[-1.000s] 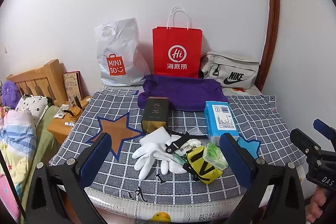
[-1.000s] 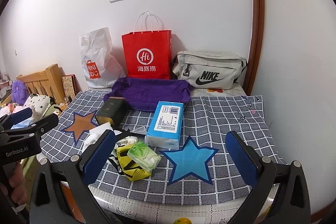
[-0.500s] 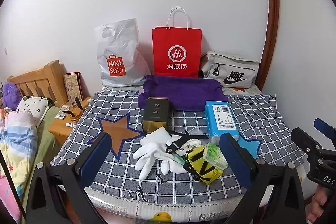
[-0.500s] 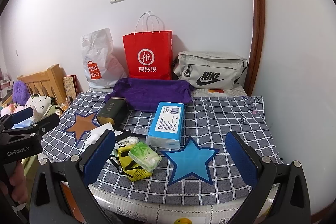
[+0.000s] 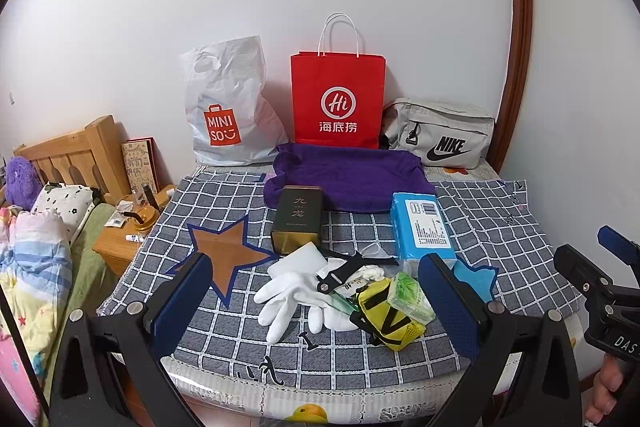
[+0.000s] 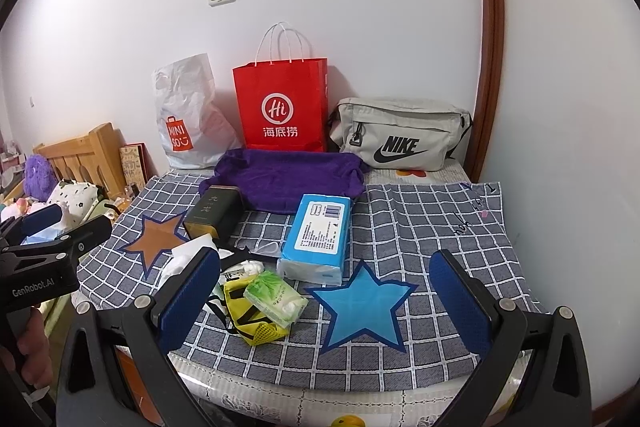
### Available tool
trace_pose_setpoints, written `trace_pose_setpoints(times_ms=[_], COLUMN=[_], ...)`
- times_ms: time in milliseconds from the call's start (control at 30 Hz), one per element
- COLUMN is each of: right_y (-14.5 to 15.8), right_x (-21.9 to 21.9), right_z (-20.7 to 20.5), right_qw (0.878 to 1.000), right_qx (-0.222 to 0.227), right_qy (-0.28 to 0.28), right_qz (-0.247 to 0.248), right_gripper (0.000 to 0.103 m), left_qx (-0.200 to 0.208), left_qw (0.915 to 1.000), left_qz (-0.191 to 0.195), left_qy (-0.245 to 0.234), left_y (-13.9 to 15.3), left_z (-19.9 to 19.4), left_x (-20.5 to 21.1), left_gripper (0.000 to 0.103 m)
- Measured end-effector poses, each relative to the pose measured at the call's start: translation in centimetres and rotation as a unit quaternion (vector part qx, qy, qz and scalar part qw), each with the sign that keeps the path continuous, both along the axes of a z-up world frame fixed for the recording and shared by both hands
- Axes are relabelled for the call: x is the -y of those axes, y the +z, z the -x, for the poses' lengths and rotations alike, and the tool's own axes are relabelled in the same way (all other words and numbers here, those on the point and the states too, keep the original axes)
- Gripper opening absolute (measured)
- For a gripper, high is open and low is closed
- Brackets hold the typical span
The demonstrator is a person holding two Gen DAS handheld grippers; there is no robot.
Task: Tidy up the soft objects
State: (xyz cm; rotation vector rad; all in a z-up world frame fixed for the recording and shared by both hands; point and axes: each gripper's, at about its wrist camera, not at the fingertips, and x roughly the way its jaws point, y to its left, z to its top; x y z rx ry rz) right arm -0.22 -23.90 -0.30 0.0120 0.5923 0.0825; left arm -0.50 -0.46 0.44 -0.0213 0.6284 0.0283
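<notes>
purple towel [image 5: 348, 175]: plush cloth | red bag [image 5: 338, 99]: matt paper | headboard [image 5: 76, 155]: varnished wood

White gloves [image 5: 298, 293] lie flat beside yellow pouch [image 5: 386, 315].

Black hand-held gripper [image 5: 316, 301], blue-padded fingers [image 5: 180, 301], silver screws.

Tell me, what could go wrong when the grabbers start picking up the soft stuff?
1. The white gloves, black strap, yellow pouch and small green tissue pack lie piled together, so grabbing one may drag another along.
2. That pile sits near the front edge of the checked cloth, so a nudge might push something off.
Both the left gripper and right gripper are open, holding nothing.
</notes>
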Motion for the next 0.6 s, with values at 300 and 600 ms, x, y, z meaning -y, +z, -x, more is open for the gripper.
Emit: trace_pose_setpoints(times_ms=[300,600], right_y=[-0.02,-0.08], right_x=[-0.04,-0.24], right_z=[-0.03,-0.02], right_qw=[1.000,1.000], right_qx=[0.000,0.001], right_qy=[0.000,0.002], right_qz=[-0.002,-0.002], right_gripper=[0.103,0.103], left_qx=[0.000,-0.002], left_qw=[1.0000,1.0000], left_qz=[-0.001,0.002], left_qy=[0.000,0.002], left_y=[-0.02,-0.05], left_z=[0.00,-0.26], left_x=[0.04,-0.57], left_gripper=[0.103,0.103])
